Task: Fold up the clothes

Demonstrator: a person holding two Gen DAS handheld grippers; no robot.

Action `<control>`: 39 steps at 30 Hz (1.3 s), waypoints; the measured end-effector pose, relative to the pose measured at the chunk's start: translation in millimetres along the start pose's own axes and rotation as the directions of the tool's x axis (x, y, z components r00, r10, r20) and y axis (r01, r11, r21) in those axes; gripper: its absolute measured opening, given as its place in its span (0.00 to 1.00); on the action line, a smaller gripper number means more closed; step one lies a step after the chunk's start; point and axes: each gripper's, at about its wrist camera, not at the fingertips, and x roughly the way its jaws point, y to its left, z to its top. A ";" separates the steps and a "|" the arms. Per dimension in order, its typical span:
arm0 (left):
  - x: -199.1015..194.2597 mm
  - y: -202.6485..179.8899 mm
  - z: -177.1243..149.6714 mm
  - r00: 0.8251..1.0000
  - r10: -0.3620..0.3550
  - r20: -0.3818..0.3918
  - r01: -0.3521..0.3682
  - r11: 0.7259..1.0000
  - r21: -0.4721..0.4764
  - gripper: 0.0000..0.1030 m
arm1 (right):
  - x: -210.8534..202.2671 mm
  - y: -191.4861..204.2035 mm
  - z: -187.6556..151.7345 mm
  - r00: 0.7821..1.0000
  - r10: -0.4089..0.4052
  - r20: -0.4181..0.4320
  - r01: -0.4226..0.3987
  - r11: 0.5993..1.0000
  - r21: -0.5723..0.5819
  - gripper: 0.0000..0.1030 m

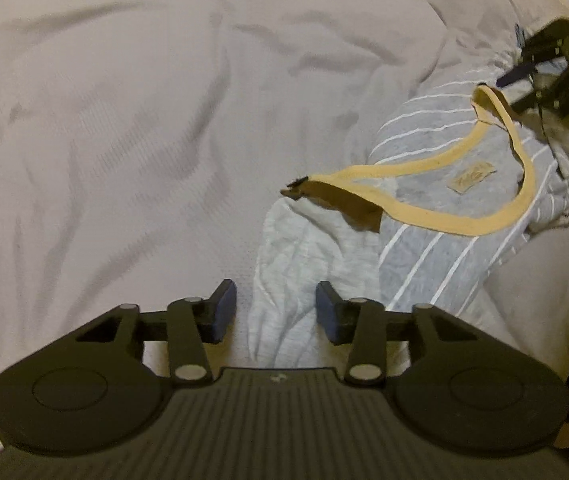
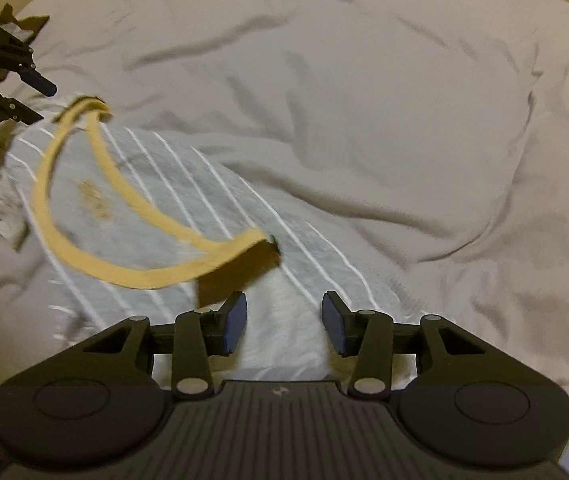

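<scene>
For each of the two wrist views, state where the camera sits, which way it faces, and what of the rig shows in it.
Left wrist: sits on the left gripper, looks steeply down at the grey white-striped shirt with a yellow neckband on the rumpled white bedsheet; own open blue-padded fingers below, right gripper at upper right.
Right wrist: sits on the right gripper, looks steeply down at the same shirt and sheet; own open fingers below, left gripper at upper left.
Shared: shirt, neckband, sheet, and each the other gripper.
</scene>
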 end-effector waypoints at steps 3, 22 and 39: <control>-7.2 -5.3 -4.1 1.000 -0.015 0.019 0.015 1.000 -0.003 0.00 | 9.3 -8.5 -2.7 0.997 0.075 -0.034 -0.075 0.997 -0.006 0.43; -239.7 -85.8 -88.0 0.809 0.100 0.580 -0.195 0.975 0.103 0.00 | -204.9 113.8 -89.2 0.828 -0.339 0.447 0.294 0.941 0.170 0.01; -481.0 -159.0 -95.2 0.497 0.043 0.867 -0.397 0.900 0.182 0.00 | -461.0 306.7 -152.6 0.334 -0.704 0.627 0.562 0.683 0.467 0.00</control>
